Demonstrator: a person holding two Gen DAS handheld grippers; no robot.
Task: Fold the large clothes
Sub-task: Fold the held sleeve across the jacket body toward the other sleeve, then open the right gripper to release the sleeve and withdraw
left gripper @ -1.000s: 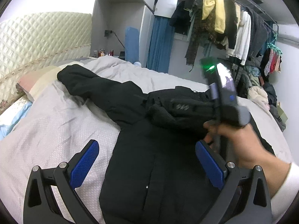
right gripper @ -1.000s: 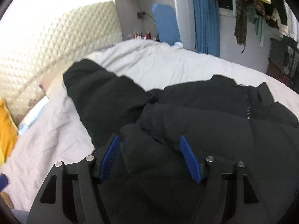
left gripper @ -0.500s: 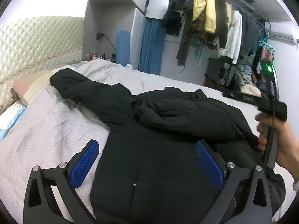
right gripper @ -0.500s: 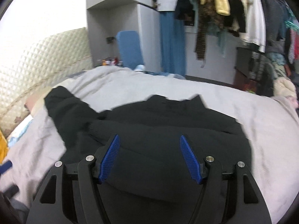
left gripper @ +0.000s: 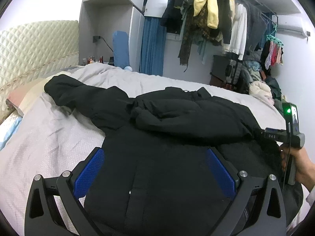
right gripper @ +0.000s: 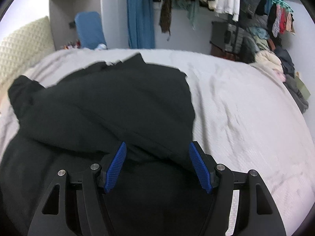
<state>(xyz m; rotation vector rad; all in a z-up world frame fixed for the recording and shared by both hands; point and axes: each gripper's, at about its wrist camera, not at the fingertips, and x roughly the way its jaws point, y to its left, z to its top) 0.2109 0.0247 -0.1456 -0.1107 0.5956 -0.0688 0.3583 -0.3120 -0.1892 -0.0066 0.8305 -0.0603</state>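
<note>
Nearest to my left camera, the left claw [left gripper: 155, 172] has its blue pads spread wide apart, holding nothing, poised above the lower body of the black jacket [left gripper: 157, 137]. In my right camera, the right claw [right gripper: 157, 167] also stands parted, its pads on either side of a fold of the jacket [right gripper: 110, 106] without pressing on it. From the left view I see the right claw's body [left gripper: 291, 135], with a green light lit, gripped by the right hand [left gripper: 295, 163] at the jacket's right edge.

The jacket lies flat on the bed [left gripper: 43, 143], front side up, over a pale grey cover. One sleeve [left gripper: 187, 118] is folded across the chest. The other sleeve [left gripper: 78, 94] extends outward to the left, toward the pillow [left gripper: 21, 96] and the quilted cream headboard [left gripper: 35, 45].

Beyond the bed I see a blue curtain [left gripper: 152, 47], a grey cabinet [left gripper: 122, 5], and a rail of hanging clothes [left gripper: 216, 19]. A heap of garments [right gripper: 279, 64] sits at the far right, beside the bed.
</note>
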